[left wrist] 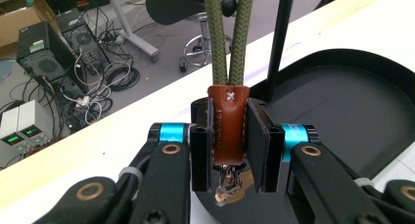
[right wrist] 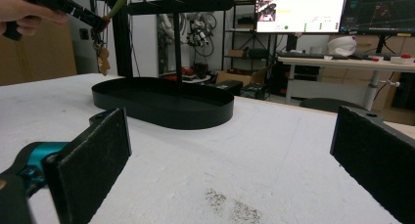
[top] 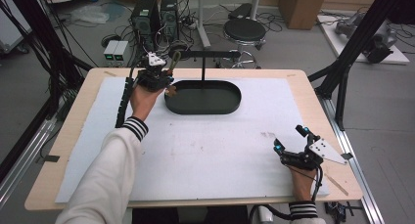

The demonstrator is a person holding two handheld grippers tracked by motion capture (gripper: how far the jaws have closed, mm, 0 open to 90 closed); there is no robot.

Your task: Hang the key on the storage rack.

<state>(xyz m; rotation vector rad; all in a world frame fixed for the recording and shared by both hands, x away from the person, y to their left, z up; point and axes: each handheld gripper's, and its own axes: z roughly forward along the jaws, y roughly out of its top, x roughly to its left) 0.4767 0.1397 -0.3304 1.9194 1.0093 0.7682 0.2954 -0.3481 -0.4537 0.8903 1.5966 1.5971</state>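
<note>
High view: your left gripper (top: 164, 76) sits at the left end of the black tray (top: 230, 104), by the stand's crossbar (top: 210, 53).

Left gripper view: jaws clamped on the brown leather tab (left wrist: 228, 123) w/ green cord (left wrist: 229, 35).

Right gripper view: your right gripper (right wrist: 230, 155) wide apart, nothing between, low over the white mat (right wrist: 274, 160).

1. Two black PC towers (top: 155, 16) are parked on the floor past the table's far edge, with cables tangled around them.
2. A round black stool (top: 244, 30) is seen to their right.
3. Two small white boxes (top: 115, 50) with green readouts are set beside the towers.
4. A cardboard box (top: 303, 6) is stood further right.
5. Lit monitors (right wrist: 337, 10) are seen above a desk.
</note>
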